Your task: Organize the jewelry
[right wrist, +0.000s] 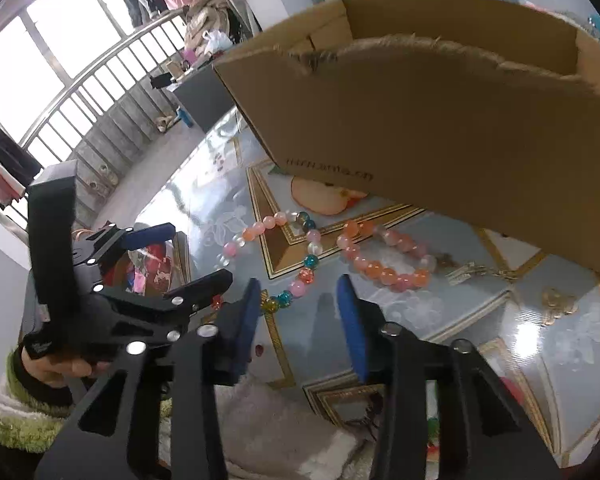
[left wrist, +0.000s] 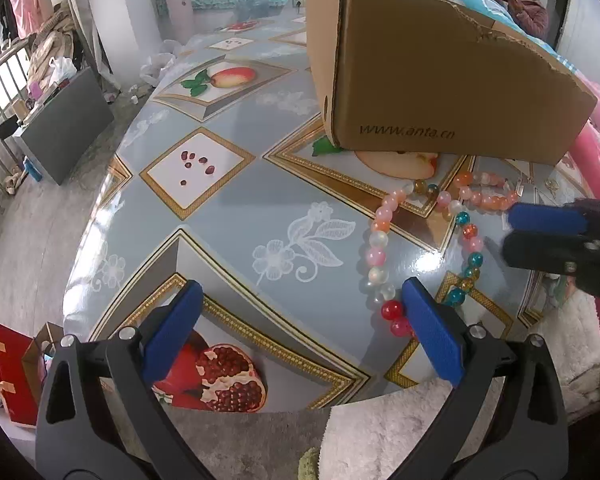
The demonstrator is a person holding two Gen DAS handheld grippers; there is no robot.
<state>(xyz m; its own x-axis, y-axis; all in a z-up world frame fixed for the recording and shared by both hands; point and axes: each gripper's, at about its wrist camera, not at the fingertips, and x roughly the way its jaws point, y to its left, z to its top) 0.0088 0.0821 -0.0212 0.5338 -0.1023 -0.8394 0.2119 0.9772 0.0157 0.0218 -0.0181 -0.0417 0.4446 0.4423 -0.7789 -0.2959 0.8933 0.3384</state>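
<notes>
A long necklace (left wrist: pixel 376 256) of pink, white, teal and red beads loops across the patterned table (left wrist: pixel 228 216). A bracelet (left wrist: pixel 488 194) of orange and pink beads lies beyond it, near a torn cardboard box (left wrist: pixel 440 80). My left gripper (left wrist: pixel 302 292) is open over the table, its right finger beside the necklace's red beads. My right gripper (right wrist: pixel 298 288) has its jaws partly apart, open, just short of the necklace (right wrist: pixel 260 230); a few beads lie between the fingertips and the pads are not pressing them. The bracelet (right wrist: pixel 388 272) lies beyond its right finger. The right gripper (left wrist: pixel 508 232) also shows in the left wrist view.
The box (right wrist: pixel 440 120) hangs over the table's far side. Small metal pieces (right wrist: pixel 468 272) and a gold piece (right wrist: pixel 558 300) lie right of the bracelet. A red gift bag (left wrist: pixel 12 372) and a grey cabinet (left wrist: pixel 64 124) stand on the floor. A person (left wrist: pixel 528 4) sits far back.
</notes>
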